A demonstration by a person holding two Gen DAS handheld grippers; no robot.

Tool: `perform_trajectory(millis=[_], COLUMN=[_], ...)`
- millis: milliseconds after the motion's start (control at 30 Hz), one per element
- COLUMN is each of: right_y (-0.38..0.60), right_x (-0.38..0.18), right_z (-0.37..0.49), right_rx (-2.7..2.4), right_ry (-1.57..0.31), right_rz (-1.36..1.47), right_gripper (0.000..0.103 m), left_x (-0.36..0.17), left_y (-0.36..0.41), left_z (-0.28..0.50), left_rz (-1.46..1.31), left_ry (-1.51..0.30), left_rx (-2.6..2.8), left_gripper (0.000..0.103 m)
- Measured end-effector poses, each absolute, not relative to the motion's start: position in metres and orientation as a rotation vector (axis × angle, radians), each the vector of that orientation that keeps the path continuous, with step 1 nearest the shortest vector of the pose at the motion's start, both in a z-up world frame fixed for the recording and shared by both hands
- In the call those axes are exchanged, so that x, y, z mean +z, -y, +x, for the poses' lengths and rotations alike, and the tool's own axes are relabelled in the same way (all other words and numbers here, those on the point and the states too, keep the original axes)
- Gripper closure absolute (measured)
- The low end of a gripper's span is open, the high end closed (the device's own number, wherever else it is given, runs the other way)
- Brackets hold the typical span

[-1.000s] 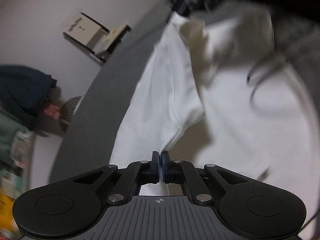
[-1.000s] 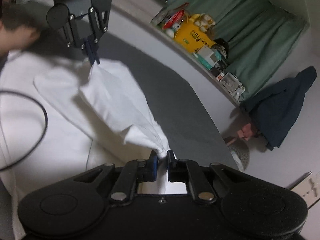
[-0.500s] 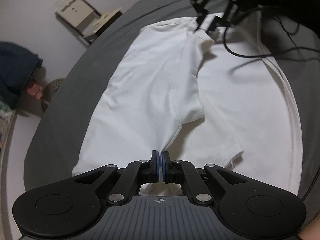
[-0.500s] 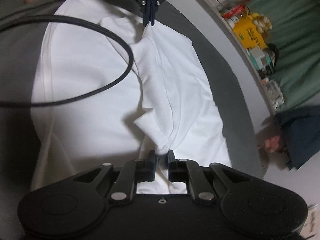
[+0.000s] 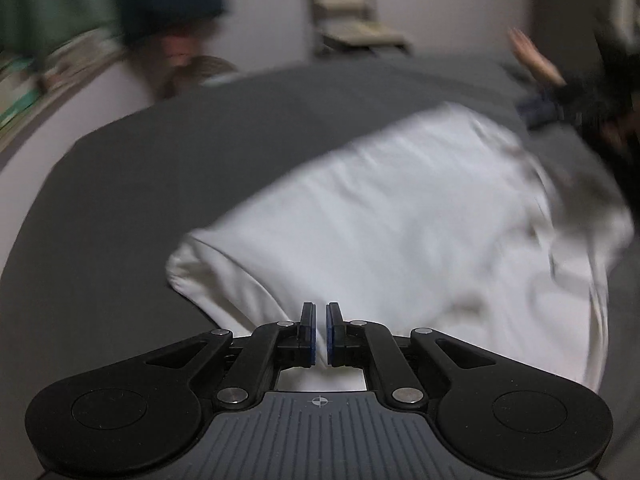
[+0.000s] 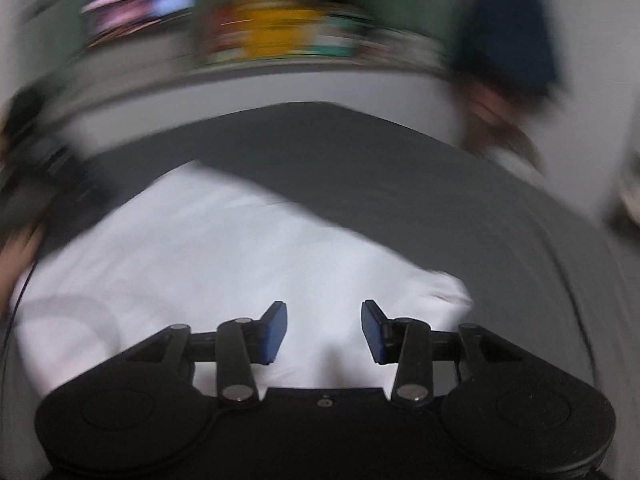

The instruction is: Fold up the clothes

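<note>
A: Left gripper [image 5: 320, 334]: black two-finger tool, blue pads nearly together with only a thin slit between them. No cloth visible in that slit, so I read it as closed and empty; the white cotton T-shirt [image 5: 400, 232] lies just past the tips.

B: Right gripper [image 6: 324, 332]: jaws opening, blue pads [image 6: 274, 334] well apart, white fabric below the gap but not pinched. Both views are motion-blurred.

A: Largest first, then. Dark grey flat work surface [image 5: 160, 168] carries everything. The shirt sits on it as a broad, partly folded white panel, one rounded fold edge at the near left in the left wrist view, a bunched corner at the right in the right wrist view.

B: A person's hand [image 5: 536, 60] shows at the far right edge of the left view, blurred. A thin dark cable [image 6: 16, 300] crosses the shirt's left margin in the right view.

A: Judgement: a side fold looks just laid down, and the release is in hand.

B: To do it well: let the right pads clear the cloth fully before lifting, so the layer is not dragged back. Lift straight away from the fabric, not across it.

A: Then check that the folded edge runs straight and the bunched corner lies flat. Keep the cable off the panel before the next grasp.
</note>
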State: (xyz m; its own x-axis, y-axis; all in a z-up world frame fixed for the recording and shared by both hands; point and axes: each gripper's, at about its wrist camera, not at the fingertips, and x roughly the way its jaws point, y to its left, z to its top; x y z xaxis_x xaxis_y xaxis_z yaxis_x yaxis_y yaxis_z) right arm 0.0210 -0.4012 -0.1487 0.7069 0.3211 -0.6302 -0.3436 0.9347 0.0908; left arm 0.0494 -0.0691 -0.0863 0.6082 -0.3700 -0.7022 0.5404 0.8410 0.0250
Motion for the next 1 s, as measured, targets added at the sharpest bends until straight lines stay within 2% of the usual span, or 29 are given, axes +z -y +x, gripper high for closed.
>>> perform_trajectory(millis=[100,133,167,233,300,367,433,567,667,700,767,833,867,1000], right_y=[0.431,0.437,0.441,0.441,0.437,0.433,0.430,0.429,0.418,0.415,0.415,0.419,0.423,0.442], right_x=[-0.159,-0.164,-0.168,-0.175,-0.184,-0.193,-0.199,-0.210,-0.209,-0.208,-0.202,-0.194,-0.190,-0.185], right_z=[0.058,0.067,0.075,0.085,0.091,0.094,0.095,0.091,0.088,0.088,0.086,0.083,0.083,0.098], right_rx=[0.230,0.205,0.196,0.186,0.182,0.175,0.154,0.102,0.100,0.106,0.134,0.150,0.150,0.164], right_ry=[-0.760,-0.782,-0.794,-0.805,-0.825,-0.848,-0.865,-0.868,-0.847,-0.845,-0.840,-0.812,-0.800,-0.828], right_rz=[0.191,0.258,0.319,0.367,0.396,0.419,0.423,0.387,0.312,0.295,0.298,0.308,0.307,0.344], right_gripper=[0.064,0.064,0.064,0.065,0.070,0.084,0.093,0.094,0.094,0.091,0.070,0.055,0.051,0.049], left_x=[-0.088,-0.090,-0.093,-0.100,-0.108,-0.117,-0.128,-0.151,-0.165,-0.165,-0.161,-0.153,-0.149,-0.139], left_y=[0.058,0.057,0.058,0.060,0.062,0.063,0.065,0.071,0.074,0.073,0.068,0.059,0.054,0.033], left_z=[0.071,0.076,0.080,0.088,0.093,0.099,0.102,0.100,0.091,0.090,0.090,0.091,0.094,0.114], left_rz=[0.049,0.018,-0.004,-0.046,-0.057,-0.070,-0.080,0.018,0.108,0.095,0.041,-0.038,-0.074,-0.217], left_ry=[-0.731,-0.733,-0.741,-0.760,-0.773,-0.809,-0.858,-0.965,-0.978,-0.973,-0.955,-0.905,-0.883,-0.842], left_rx=[-0.465,-0.448,-0.435,-0.411,-0.379,-0.352,-0.329,-0.263,-0.243,-0.245,-0.265,-0.297,-0.287,-0.230], left_gripper=[0.096,0.081,0.044,0.003,0.003,0.003,0.004,0.004,0.003,0.003,0.003,0.003,0.003,0.003])
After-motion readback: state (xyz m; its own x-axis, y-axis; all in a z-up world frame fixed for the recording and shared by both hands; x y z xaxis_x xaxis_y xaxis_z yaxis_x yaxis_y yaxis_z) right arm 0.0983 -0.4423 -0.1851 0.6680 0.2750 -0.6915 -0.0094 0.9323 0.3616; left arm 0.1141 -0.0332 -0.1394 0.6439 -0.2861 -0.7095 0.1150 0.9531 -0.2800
